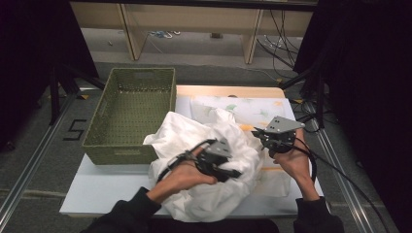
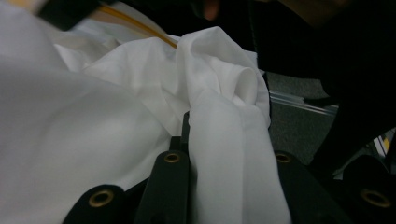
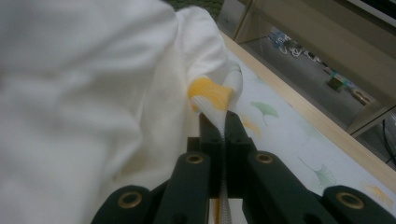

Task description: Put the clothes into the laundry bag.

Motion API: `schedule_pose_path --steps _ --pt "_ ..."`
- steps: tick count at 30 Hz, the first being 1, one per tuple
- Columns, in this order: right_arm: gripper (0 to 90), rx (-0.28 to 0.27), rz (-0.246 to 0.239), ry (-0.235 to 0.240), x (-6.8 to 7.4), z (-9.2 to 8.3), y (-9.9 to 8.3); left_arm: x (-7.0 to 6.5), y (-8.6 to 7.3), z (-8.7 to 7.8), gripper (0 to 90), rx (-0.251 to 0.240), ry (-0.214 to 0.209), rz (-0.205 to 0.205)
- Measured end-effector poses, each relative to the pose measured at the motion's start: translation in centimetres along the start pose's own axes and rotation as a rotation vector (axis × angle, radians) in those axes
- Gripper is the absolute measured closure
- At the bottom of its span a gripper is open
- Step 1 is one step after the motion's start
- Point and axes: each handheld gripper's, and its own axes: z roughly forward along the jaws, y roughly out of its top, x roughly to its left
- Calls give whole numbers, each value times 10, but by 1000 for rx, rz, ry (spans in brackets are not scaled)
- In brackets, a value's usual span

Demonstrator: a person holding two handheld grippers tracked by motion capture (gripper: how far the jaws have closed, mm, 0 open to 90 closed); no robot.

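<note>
A big crumpled white cloth lies heaped on the table in front of the person. My left gripper rests on top of the heap, pointing right. In the left gripper view a thick fold of the white cloth runs between its jaws and covers the right one; the left gripper is shut on that fold. My right gripper sits at the heap's right side. In the right gripper view the right gripper is shut on a thin cloth corner with a yellow print.
A green woven basket stands at the back left of the white table. A flat cloth printed with leaves lies behind the heap, by a wooden edge. Black stands and cables flank the table.
</note>
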Motion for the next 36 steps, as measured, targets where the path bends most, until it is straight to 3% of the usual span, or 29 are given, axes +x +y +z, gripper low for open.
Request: schedule_pose_path --steps 1,6,7,11,12,13,14,15,16,17,18,19,21,22,23,24,25,26,30,31,32,33,34,36 --pt "897 -1 15 6 1 -1 1 1 2 11 761 19 -1 24" --pt "898 -29 3 14 0 -11 7 20 5 60 756 51 -2 -37" --pt "898 -37 -3 11 0 -13 9 27 5 70 754 41 28 -60" --pt "898 -59 -2 17 0 -21 12 42 6 94 702 35 60 -92" --pt "898 -58 -4 17 0 -22 13 43 7 96 675 32 62 -121" --pt "898 -57 -10 16 -1 -22 11 43 8 93 590 29 57 -123" --pt "898 -57 -10 16 -1 -22 11 41 9 88 590 6 66 -121" --pt "898 -48 4 14 -1 -22 10 38 10 80 522 -1 85 -98" --pt "898 -49 -14 13 -3 -22 8 35 12 70 451 -1 105 -67" --pt "898 -37 2 20 -4 -22 6 32 13 59 394 -10 122 -48" --pt "898 -38 8 13 -6 -21 3 29 13 33 308 -36 151 -43" --pt "898 -38 8 13 -6 -21 3 29 13 33 261 -36 151 -43" --pt "898 -32 20 16 -6 -21 2 29 9 5 220 -56 212 -46" --pt "898 -34 11 3 -6 -22 2 31 8 -2 165 -66 234 -51" --pt "898 -32 26 9 -5 -21 3 34 4 -11 142 -74 268 -61" --pt "897 -34 12 17 -6 -21 4 38 1 -17 144 -70 278 -76" --pt "898 -30 9 17 -3 -20 5 43 -4 -21 129 -43 279 -82" --pt "898 -30 9 17 -3 -20 5 47 -10 -20 129 -33 286 -114" --pt "898 -25 -5 27 0 -17 6 66 -28 3 0 59 302 -193" --pt "898 -20 -2 26 1 -17 6 72 -30 9 0 76 283 -211" --pt "898 -19 -7 30 2 -16 6 76 -32 14 46 75 238 -247" --pt "897 -18 -7 33 2 -17 6 80 -33 18 209 55 189 -255" --pt "898 -21 -10 33 2 -17 6 80 -34 22 364 30 171 -267" --pt "898 -23 5 34 3 -18 7 76 -29 27 626 3 157 -244"
